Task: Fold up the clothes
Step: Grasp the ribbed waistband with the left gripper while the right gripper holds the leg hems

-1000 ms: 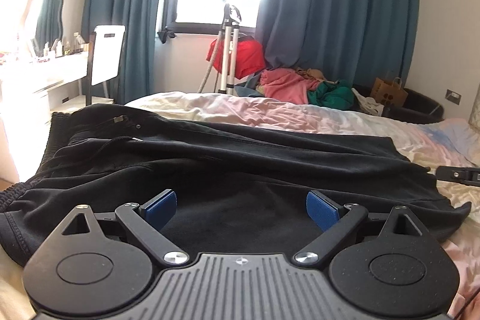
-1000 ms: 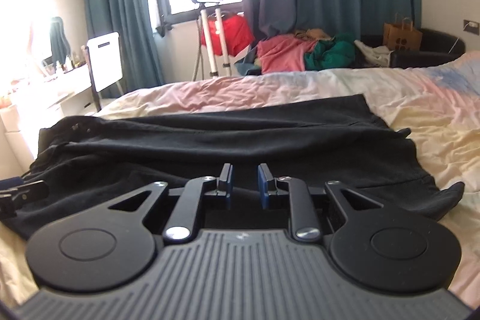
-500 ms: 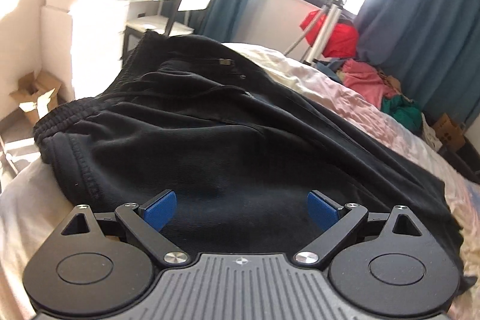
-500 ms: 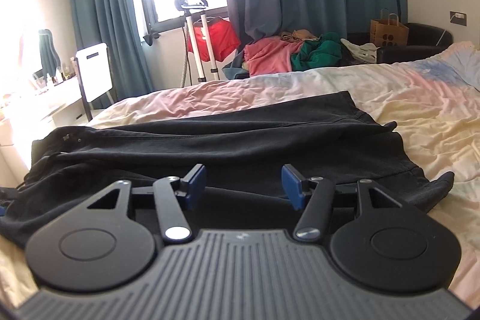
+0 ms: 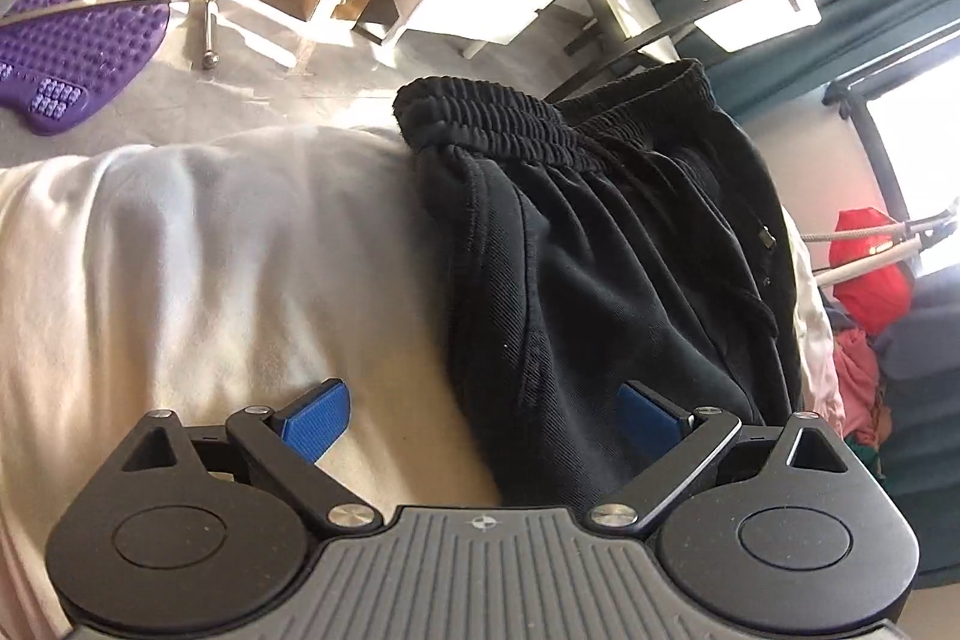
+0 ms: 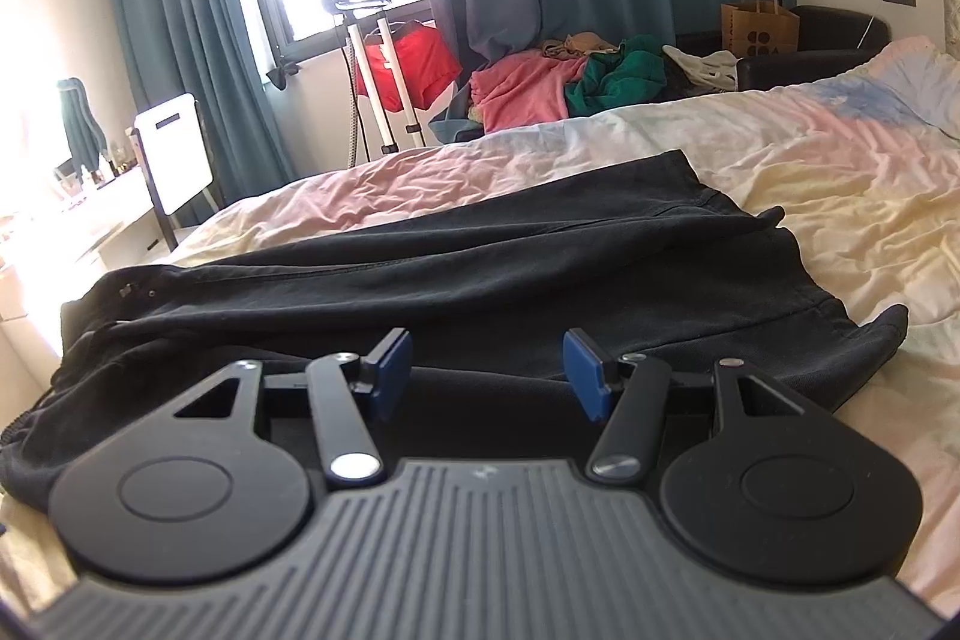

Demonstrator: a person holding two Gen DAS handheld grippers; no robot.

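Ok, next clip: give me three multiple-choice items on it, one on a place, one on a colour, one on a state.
1. Where do the black trousers lie?
A. on the bed
B. on a chair
C. on the floor

2. What colour is the mat on the floor?
A. green
B. purple
C. orange

3. How do the jaws of the right gripper stand?
A. shut on cloth
B. shut on nothing
C. open

Key: 1 A, they spread across the sheet; 2 B, left wrist view shows purple; 3 C, a gap separates the blue pads.

Black trousers [image 6: 456,274] are lying flat and lengthwise across the bed, slightly creased. Their ribbed elastic waistband [image 5: 498,124] is bunching at the mattress edge.
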